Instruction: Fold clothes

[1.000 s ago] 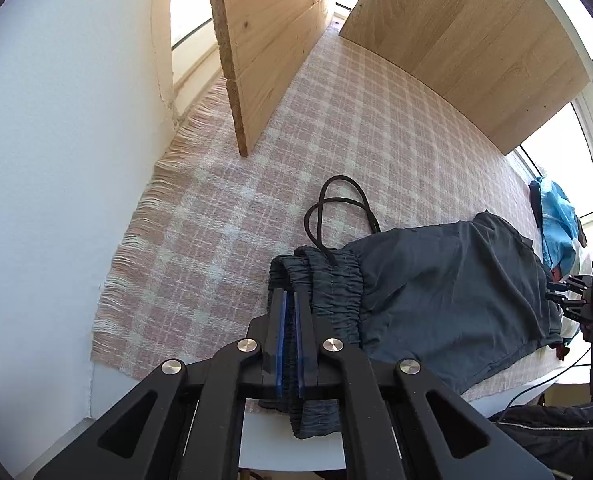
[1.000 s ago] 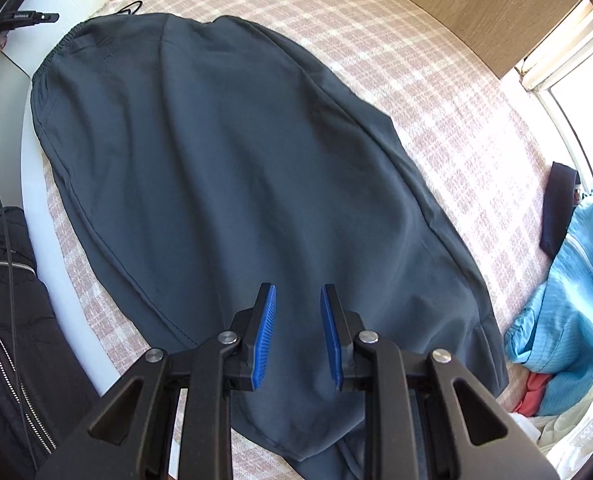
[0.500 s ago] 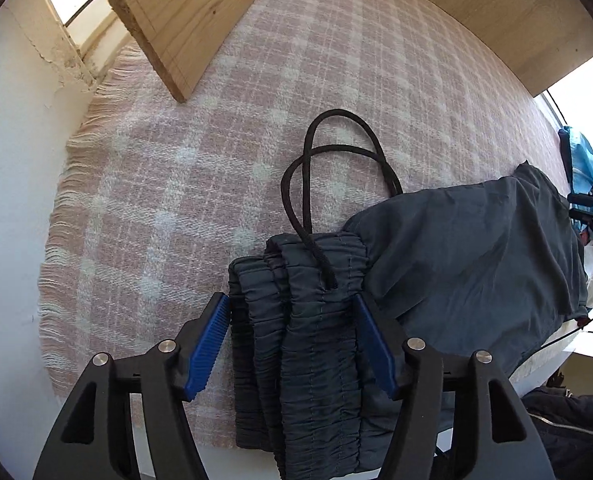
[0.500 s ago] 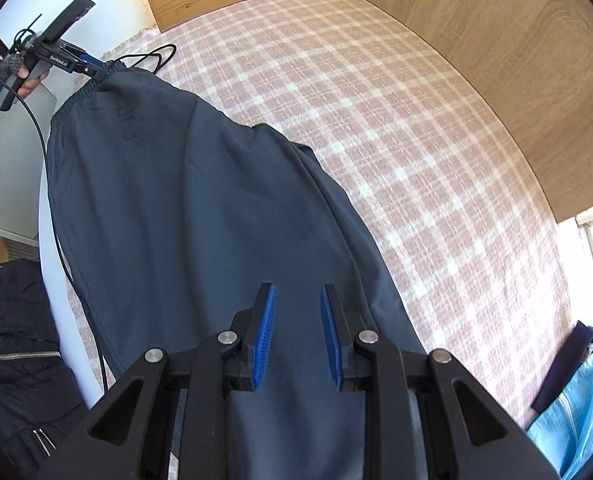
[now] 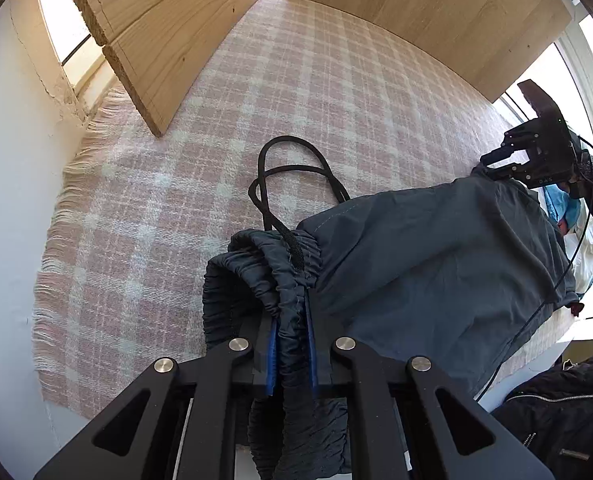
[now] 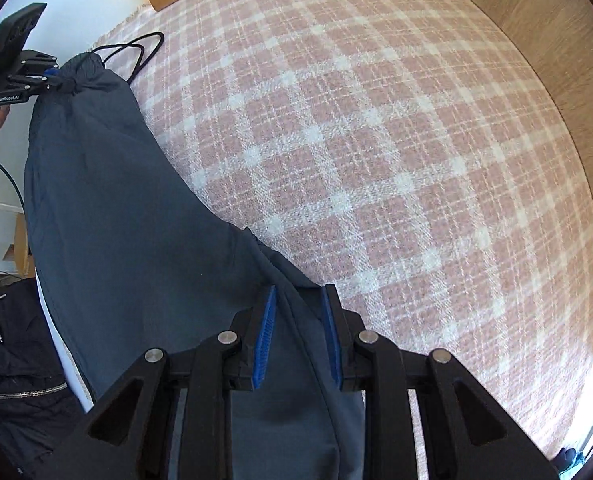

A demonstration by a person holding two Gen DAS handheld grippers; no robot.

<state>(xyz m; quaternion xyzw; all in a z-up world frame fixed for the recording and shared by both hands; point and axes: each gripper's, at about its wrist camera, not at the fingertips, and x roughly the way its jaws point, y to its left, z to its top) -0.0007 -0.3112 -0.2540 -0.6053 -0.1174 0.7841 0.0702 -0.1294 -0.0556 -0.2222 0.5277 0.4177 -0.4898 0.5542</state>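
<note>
Dark grey drawstring trousers (image 5: 436, 256) lie across a pink plaid blanket (image 5: 316, 92). My left gripper (image 5: 291, 348) is shut on the bunched elastic waistband (image 5: 264, 276), lifted a little; the black drawstring (image 5: 292, 168) loops onto the blanket beyond it. In the right wrist view my right gripper (image 6: 296, 336) is narrowly open, its blue pads (image 6: 266, 336) on either side of a fold of the trouser leg (image 6: 128, 216). The left gripper (image 6: 52, 76) shows at the far waistband, the right gripper (image 5: 492, 164) at the far leg end.
Wooden boards (image 5: 168, 40) stand upright along the blanket's far side and left corner, with a white wall (image 5: 12, 200) at left. A black jacket (image 6: 12, 360) lies off the near edge. Blue and white clothes (image 5: 568, 208) are piled at the far right.
My left gripper was shut, opened wide around the waistband, then shut on it and lifted it. My right gripper moved along the leg, and its pads now straddle a fold.
</note>
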